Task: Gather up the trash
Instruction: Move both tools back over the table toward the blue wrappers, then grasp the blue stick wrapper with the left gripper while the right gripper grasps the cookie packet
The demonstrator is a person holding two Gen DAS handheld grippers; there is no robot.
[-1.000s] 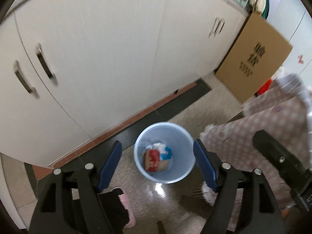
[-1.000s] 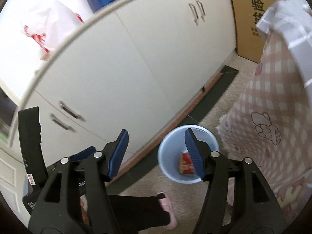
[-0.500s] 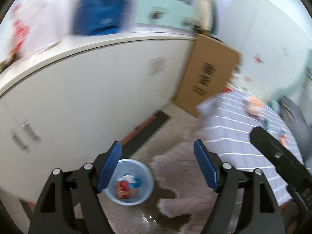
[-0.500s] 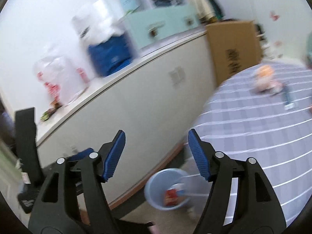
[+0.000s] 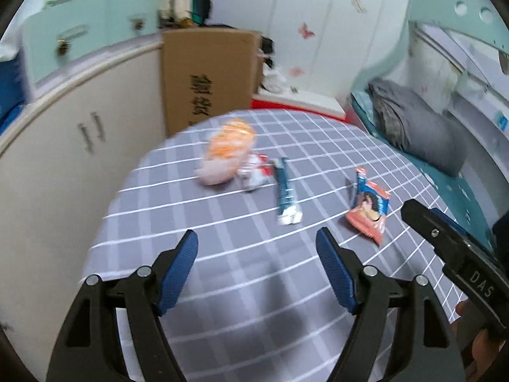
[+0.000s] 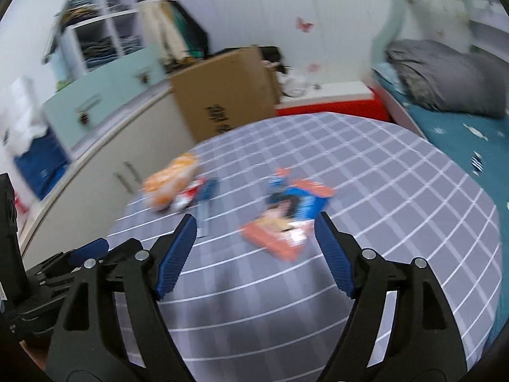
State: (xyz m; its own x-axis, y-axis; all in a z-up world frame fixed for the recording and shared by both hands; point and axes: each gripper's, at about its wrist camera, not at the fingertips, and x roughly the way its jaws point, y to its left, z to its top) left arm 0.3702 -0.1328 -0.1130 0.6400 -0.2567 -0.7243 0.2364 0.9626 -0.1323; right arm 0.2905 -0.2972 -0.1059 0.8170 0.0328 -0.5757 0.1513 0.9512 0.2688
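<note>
1. Grey checked cloth covers the desk [image 5: 222, 286], and on it lie four pieces of trash: an orange snack bag [image 5: 227, 156], a small red-and-white wrapper [image 5: 256, 175], a long blue wrapper [image 5: 286, 191] and a red-and-blue snack packet [image 5: 369, 208].
2. The left gripper [image 5: 256, 259] has its jaws wide apart with nothing between them. The right gripper [image 6: 254, 243] has its jaws opening at this moment, also with nothing between them.
3. The red-and-blue snack packet lies toward the right edge of the desk. In the right wrist view it is just beyond the tips of the jaws and slightly toward the right jaw (the nearest piece for this gripper).
4. The long blue wrapper lies near the middle of the desk, ahead of the left jaws and apart from them. The orange snack bag and the red-and-white wrapper touch each other nearer the far-left edge.
5. What could go wrong, in my judgement: the wrappers are thin and flat, so the jaws may slide over one or pinch the cloth together with it and drag the other pieces.
6. The two grippers are close together (each shows in the other's view), so they may collide if both reach for the middle.
7. Both views are blurred, so a fast approach may miss the packet.
</note>
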